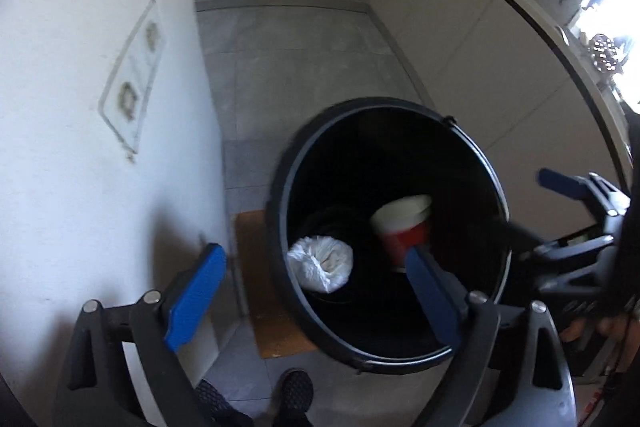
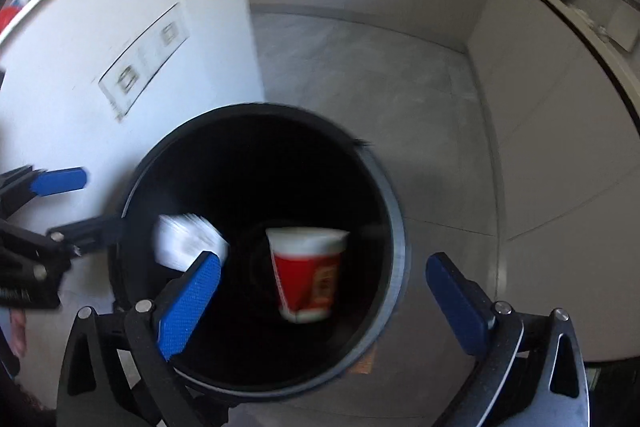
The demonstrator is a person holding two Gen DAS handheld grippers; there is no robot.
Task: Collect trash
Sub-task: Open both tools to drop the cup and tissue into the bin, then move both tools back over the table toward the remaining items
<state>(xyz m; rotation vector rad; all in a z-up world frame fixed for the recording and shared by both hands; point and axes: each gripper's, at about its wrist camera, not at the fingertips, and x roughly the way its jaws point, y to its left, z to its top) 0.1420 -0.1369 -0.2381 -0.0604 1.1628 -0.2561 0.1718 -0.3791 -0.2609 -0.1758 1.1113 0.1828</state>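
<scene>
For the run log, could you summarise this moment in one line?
left gripper open | right gripper open | red cup, white bag in bin

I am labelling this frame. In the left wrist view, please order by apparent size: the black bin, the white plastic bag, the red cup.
1. Black bin, clearly largest.
2. Red cup and white plastic bag look about alike; the cup is partly hidden by a gripper finger, so I do not rank them.
</scene>
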